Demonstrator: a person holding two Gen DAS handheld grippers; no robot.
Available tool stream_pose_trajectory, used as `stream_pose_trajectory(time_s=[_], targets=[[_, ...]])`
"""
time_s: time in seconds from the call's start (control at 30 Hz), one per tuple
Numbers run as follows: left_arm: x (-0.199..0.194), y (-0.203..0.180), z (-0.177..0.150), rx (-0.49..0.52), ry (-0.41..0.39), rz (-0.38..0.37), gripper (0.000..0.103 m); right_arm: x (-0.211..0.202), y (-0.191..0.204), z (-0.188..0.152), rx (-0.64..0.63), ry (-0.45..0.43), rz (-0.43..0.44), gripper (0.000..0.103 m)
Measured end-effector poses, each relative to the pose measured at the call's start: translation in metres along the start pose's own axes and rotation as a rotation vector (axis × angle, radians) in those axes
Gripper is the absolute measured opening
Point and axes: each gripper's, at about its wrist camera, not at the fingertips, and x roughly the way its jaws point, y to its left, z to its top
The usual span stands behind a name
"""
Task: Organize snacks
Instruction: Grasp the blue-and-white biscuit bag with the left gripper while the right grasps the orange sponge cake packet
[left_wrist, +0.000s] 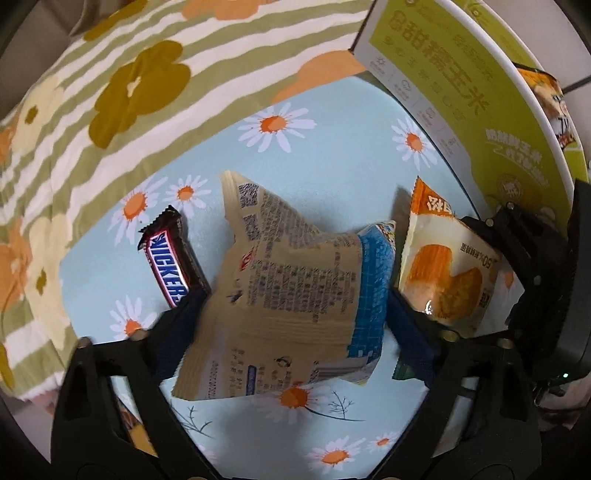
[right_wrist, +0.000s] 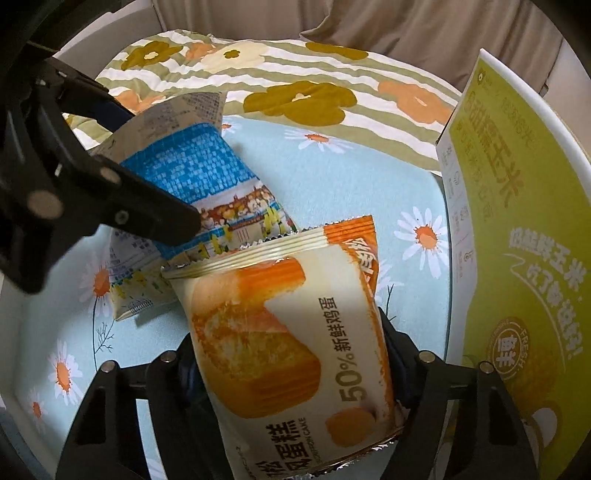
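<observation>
My left gripper (left_wrist: 291, 310) is shut on a tan and blue snack packet (left_wrist: 288, 291), held a little above the daisy-print blue cloth (left_wrist: 332, 177). My right gripper (right_wrist: 288, 354) is shut on an orange and white chiffon cake packet (right_wrist: 291, 332), which also shows in the left wrist view (left_wrist: 443, 273) just right of the tan packet. The tan and blue packet (right_wrist: 207, 177) and the left gripper's fingers (right_wrist: 147, 214) show in the right wrist view at left. A Snickers bar (left_wrist: 171, 266) lies on the cloth by my left finger.
A green and white cardboard box (left_wrist: 461, 92) stands open at the right, with an orange snack bag (left_wrist: 554, 107) inside; it also shows in the right wrist view (right_wrist: 517, 258). A striped flower-print cloth (left_wrist: 110, 92) covers the far side. A curtain (right_wrist: 406, 26) hangs behind.
</observation>
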Motion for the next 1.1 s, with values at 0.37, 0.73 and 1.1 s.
stream_pose_trajectory(time_s=[0.37, 0.73, 1.1], targets=[[-0.02, -0.009, -0.012, 0.005, -0.054, -0.027, 0.067, -0.019, 0.0, 0.0, 0.031, -0.023, 0.004, 0.062], [-0.109, 0.009, -0.023, -0.071, -0.262, -0.027, 0.067, -0.099, 0.003, 0.013, 0.087, -0.115, 0.006, 0.062], [-0.203, -0.014, 0.004, -0.156, -0.487, -0.049, 0.067, -0.211, -0.046, 0.032, 0.118, -0.267, 0.038, 0.062]])
